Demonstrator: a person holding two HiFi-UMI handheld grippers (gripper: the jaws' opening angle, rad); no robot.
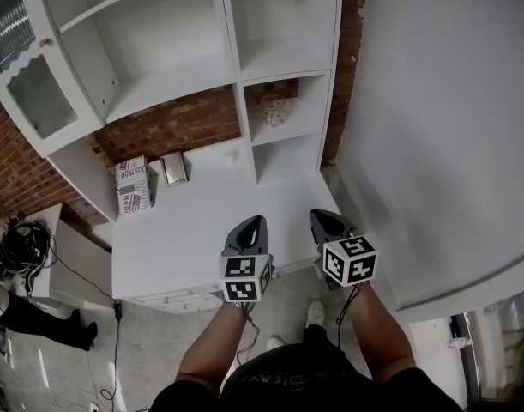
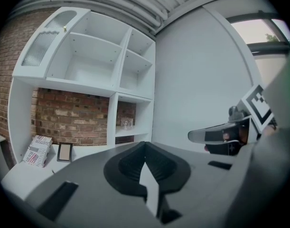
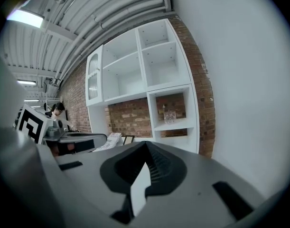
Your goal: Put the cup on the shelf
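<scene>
Left claw (image 1: pixel 254 222) shut | right claw (image 1: pixel 324 218) shut | box (image 1: pixel 133 184): "Real" | cup (image 1: pixel 274 110) shelved

Bright, even indoor light; dark, warped fisheye edges in both gripper views.

Cup (image 1: pixel 275 109) on shelf (image 1: pixel 303 128); box (image 1: pixel 133 184), frame (image 1: pixel 173 169) on counter (image 1: pixel 210 226).

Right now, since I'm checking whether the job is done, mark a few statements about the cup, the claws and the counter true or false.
1. The glass cup stands in a compartment of the white shelf unit. True.
2. The left claw holds the cup. False: it is shut and empty.
3. The right claw is wide open. False: it is shut, with nothing in it.
4. A picture frame stands beside a printed box on the white counter. True.
</scene>
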